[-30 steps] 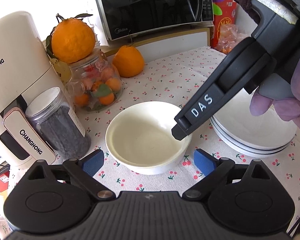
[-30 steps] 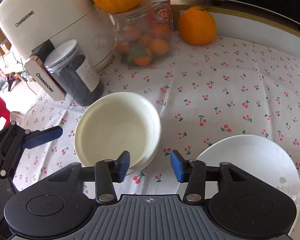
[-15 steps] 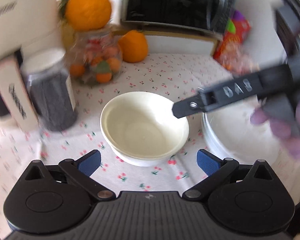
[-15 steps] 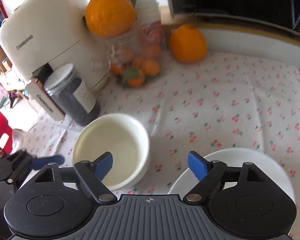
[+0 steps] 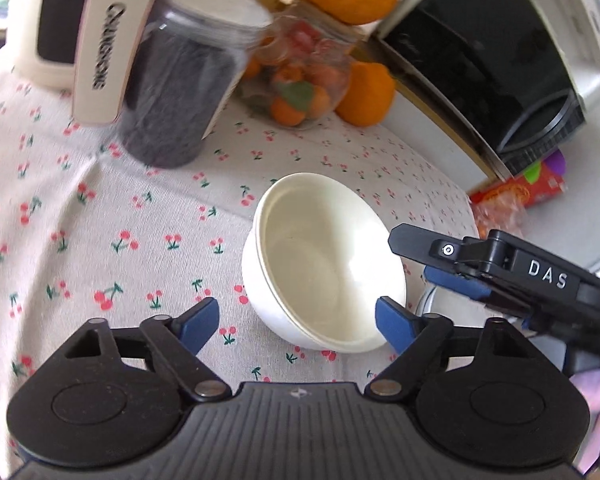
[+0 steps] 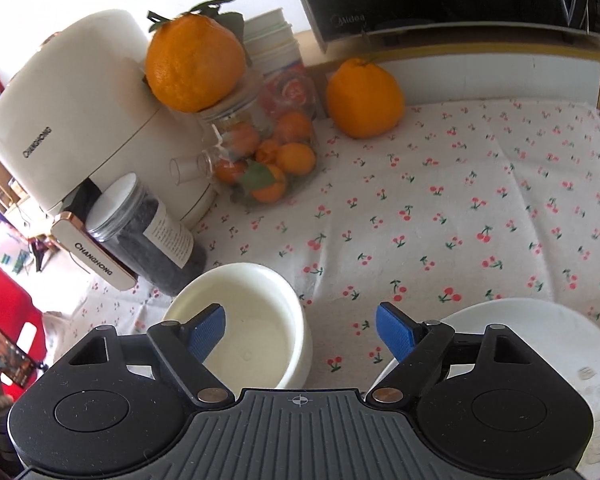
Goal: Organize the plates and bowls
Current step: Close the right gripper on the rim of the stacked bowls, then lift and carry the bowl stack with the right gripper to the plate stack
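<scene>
On a cherry-print tablecloth (image 6: 440, 208), we see the stacked cream bowls (image 5: 324, 264) standing just ahead of the left gripper (image 5: 296, 322), whose blue-padded jaws are closing but remain apart, the near rim of the bowls partly between them and neither pad clearly pressing on it. Only the left wrist view shows the right gripper (image 5: 428, 258) from outside, reaching in from the right beside the bowls, and a red snack packet (image 5: 516, 196) by the microwave (image 5: 492, 64). From the right wrist view we get what the other lacks: the white plates (image 6: 540, 340) at lower right, largely behind the gripper's own body, and a stack of paper cups (image 6: 272, 44) at the back. The right jaws stand wide apart with nothing gripped. Crowding the bowls' far side are a dark-filled jar (image 6: 148, 236), a cream appliance (image 6: 72, 120), a glass jar of small oranges (image 6: 264, 156) topped by a large orange (image 6: 194, 64), and a second orange (image 6: 364, 96) on the cloth.
</scene>
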